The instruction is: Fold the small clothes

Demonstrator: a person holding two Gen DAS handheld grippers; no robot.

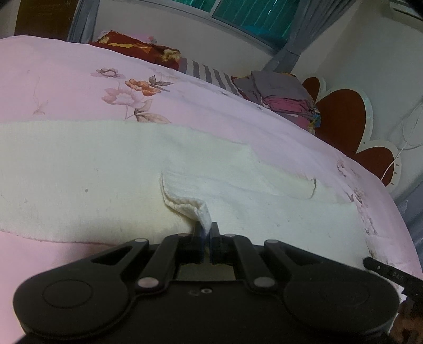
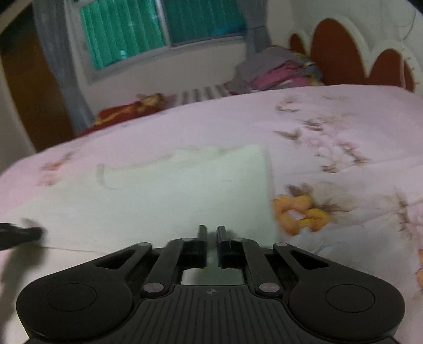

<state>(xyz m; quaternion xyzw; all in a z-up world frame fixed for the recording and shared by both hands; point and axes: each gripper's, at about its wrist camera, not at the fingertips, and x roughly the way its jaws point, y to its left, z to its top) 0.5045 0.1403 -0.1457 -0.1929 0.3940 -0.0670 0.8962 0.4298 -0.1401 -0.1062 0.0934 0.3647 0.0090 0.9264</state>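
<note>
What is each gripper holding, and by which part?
Left gripper: pinching the cream garment by a raised fold near its near edge. Right gripper: nearly shut over the garment's near edge; can't tell if cloth is caught.

Both wrist views looked forward and down along their fingers, close over the pink bedsheet [image 1: 66, 74]. Both shared the cream garment [image 2: 164, 195], window [image 2: 164, 23] and headboard [image 1: 341, 116].

The garment [image 1: 105, 172] lies flat on the bed cover [image 1: 66, 79]. Behind it, a clothes pile [image 1: 285, 98] rests before the headboard [image 1: 341, 116], pillows [image 1: 137, 47] to its left.
</note>
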